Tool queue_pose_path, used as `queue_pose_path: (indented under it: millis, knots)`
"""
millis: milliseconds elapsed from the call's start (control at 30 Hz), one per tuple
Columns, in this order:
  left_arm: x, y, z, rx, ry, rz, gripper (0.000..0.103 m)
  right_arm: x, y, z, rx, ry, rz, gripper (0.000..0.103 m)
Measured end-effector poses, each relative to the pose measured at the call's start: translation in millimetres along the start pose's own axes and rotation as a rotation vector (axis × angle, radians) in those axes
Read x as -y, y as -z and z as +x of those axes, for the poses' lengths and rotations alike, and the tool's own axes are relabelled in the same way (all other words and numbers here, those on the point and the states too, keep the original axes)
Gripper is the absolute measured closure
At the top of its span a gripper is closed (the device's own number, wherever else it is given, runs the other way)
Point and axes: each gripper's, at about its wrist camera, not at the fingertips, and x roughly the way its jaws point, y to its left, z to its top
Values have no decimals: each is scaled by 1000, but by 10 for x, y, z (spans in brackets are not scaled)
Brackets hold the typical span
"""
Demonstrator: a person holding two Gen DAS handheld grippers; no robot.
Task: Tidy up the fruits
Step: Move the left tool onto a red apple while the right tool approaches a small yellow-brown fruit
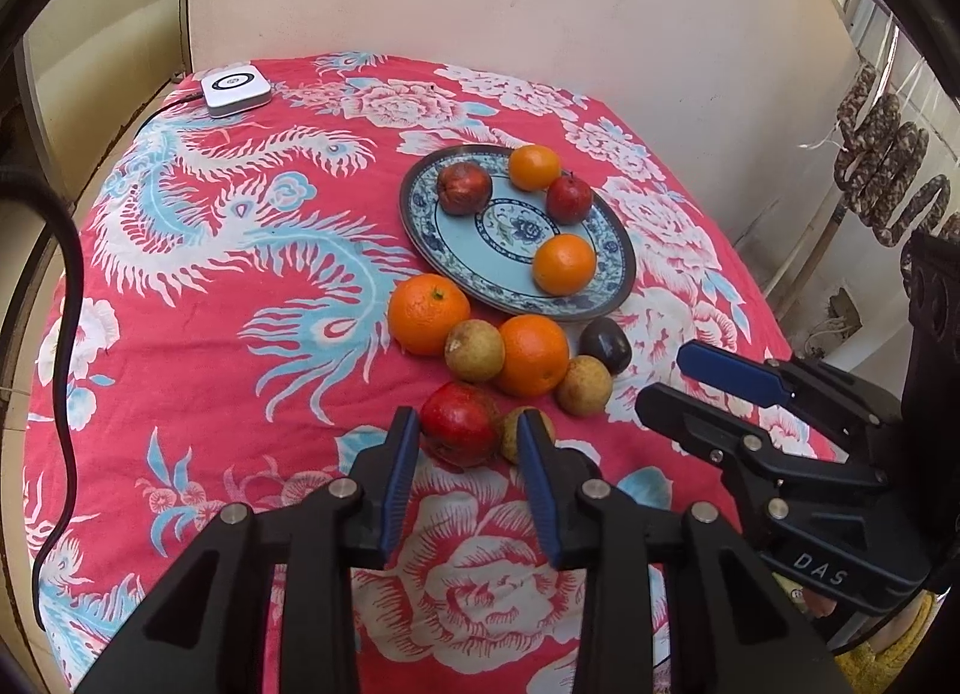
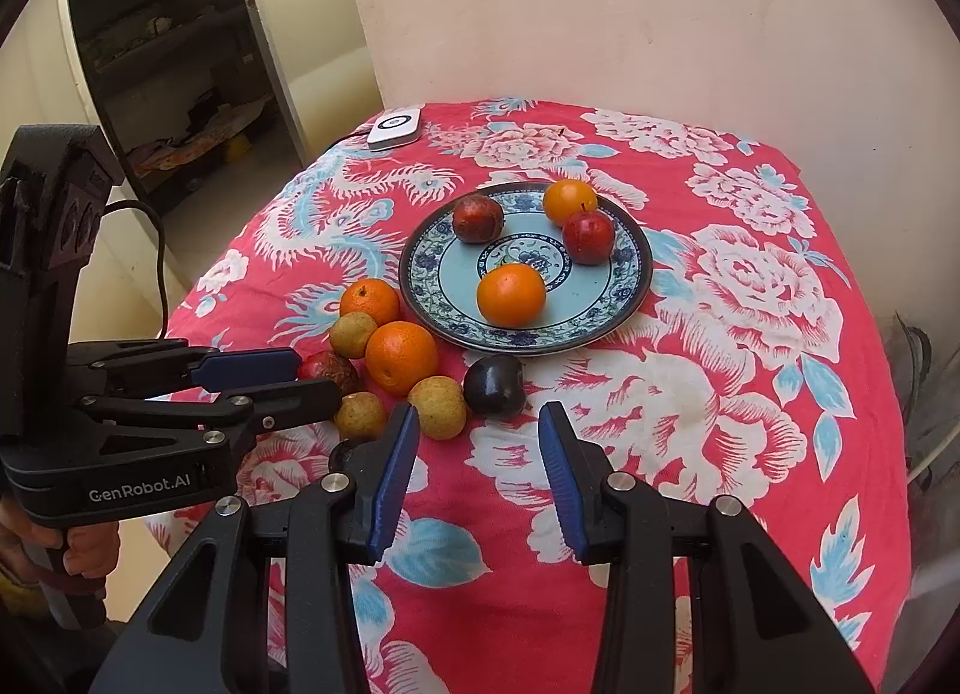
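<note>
A blue patterned plate (image 1: 414, 202) (image 2: 420, 286) holds two oranges and two red apples. In front of it on the red floral cloth lie two oranges (image 1: 428, 314) (image 1: 533, 355), three brownish-green fruits, a dark plum (image 1: 605, 344) (image 2: 493, 385) and a red apple (image 1: 459, 424) (image 2: 333, 373). My left gripper (image 1: 468, 422) (image 2: 318, 376) is open, its fingertips flanking the near side of the red apple; no pad visibly presses on it. One brownish fruit (image 1: 510, 436) sits half hidden behind its right finger. My right gripper (image 2: 480, 415) (image 1: 663, 377) stands open just short of the plum, nothing between its fingers.
A white square device (image 1: 235, 87) (image 2: 394, 126) with a cable sits at the table's far left corner. A pale wall rises behind the table. A black cable (image 1: 72, 286) hangs at the left. A person's hand (image 2: 84, 550) holds the left gripper's handle.
</note>
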Motion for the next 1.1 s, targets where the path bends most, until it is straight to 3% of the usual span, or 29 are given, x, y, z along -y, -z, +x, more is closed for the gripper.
queue_pose_path:
  millis: [67,567,1100]
  knots:
    - [-8,-2,3,2,-9,2,73,8,9,6,-2,0,3,60]
    - [-57,-29,38,1,29,-29,73,-20,27,38,-12,-8,-2,60]
    - [-24,-22,-112,66,-59,31,73,-42,46,169,-48,-40,45,60]
